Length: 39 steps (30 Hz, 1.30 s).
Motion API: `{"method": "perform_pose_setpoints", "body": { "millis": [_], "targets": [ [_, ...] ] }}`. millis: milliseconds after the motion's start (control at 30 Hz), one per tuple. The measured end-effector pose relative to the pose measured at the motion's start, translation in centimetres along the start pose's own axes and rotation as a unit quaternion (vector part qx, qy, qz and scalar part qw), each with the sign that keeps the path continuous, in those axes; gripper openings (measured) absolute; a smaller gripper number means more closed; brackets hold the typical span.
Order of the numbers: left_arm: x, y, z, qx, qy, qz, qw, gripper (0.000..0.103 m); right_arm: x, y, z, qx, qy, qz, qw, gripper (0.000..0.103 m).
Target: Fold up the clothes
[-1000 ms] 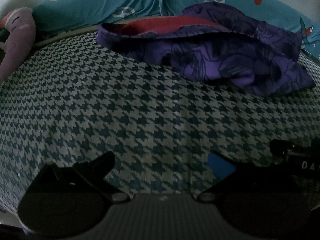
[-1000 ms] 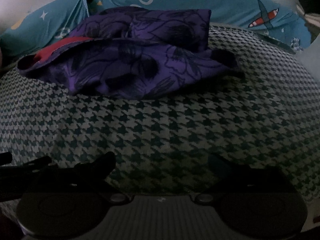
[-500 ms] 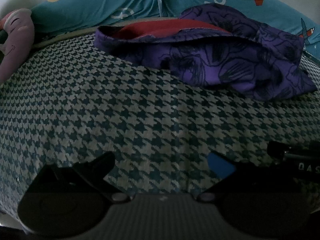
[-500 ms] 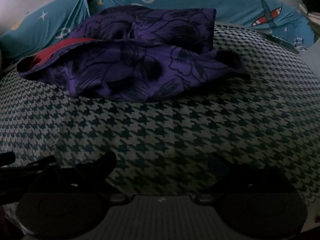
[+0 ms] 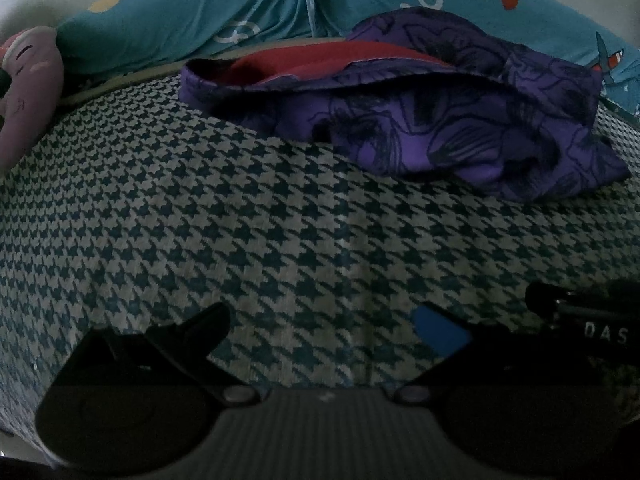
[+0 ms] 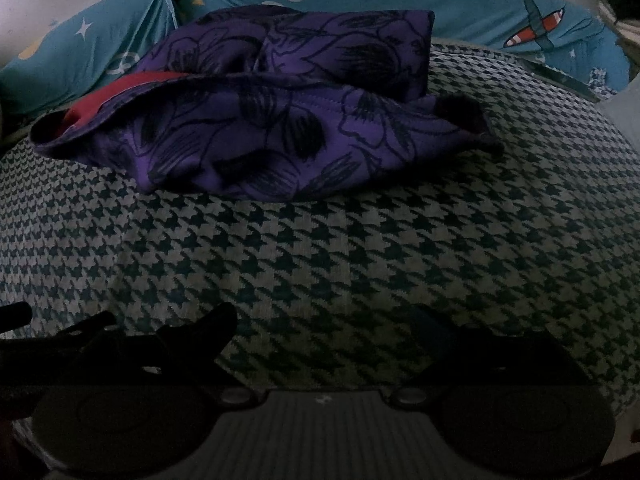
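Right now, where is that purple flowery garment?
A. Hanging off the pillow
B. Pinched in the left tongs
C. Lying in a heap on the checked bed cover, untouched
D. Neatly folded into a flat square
C: the purple garment lies rumpled on the checked bed cover, its red lining showing, while the left tongs and right tongs stand open and apart from it.

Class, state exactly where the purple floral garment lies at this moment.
The purple floral garment lies crumpled at the far side of the houndstooth bedcover, against the teal pillows, ahead of both open grippers.
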State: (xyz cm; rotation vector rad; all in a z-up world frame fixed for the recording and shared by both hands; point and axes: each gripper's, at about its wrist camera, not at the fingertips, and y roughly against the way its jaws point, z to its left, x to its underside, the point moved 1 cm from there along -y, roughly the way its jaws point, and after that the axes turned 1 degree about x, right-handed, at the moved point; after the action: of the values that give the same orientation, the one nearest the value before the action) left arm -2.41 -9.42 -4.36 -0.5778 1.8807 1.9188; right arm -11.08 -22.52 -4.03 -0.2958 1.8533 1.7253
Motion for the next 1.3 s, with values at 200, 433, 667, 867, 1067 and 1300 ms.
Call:
{"method": "perform_pose_setpoints", "body": {
  "millis": [200, 433, 667, 867, 1067, 1300],
  "targets": [
    [1.8, 1.9, 1.1, 0.01, -0.011, -0.003, 0.9999, 0.103, 0.0, -0.1, -0.1, 0.0, -0.002, 0.0, 1.0, 0.094],
    [3.4, 3.4, 2.7, 0.01, -0.028, -0.012, 0.9995, 0.102, 0.1, -0.1, -0.3, 0.004, -0.004, 0.0, 1.0, 0.094],
    [4.4, 3.8, 3.3, 0.007, -0.032, -0.016, 0.9993, 0.102, 0.2, -0.1, -0.3, 0.007, -0.002, -0.001, 1.0, 0.094],
    [4.5, 4.3, 3.4, 0.011, -0.033, -0.016, 0.9993, 0.102, 0.2, -0.2, -0.5, 0.009, -0.004, 0.0, 1.0, 0.094],
    [4.5, 4.2, 3.3, 0.014, -0.041, -0.018, 0.9989, 0.102, 0.1, -0.2, -0.5, 0.009, -0.007, 0.0, 1.0, 0.094],
    [4.9, 4.1, 4.1, 0.018, -0.048, -0.02, 0.9985, 0.102, 0.1, -0.3, -0.5, 0.01, -0.008, 0.001, 1.0, 0.094]
  ]
}}
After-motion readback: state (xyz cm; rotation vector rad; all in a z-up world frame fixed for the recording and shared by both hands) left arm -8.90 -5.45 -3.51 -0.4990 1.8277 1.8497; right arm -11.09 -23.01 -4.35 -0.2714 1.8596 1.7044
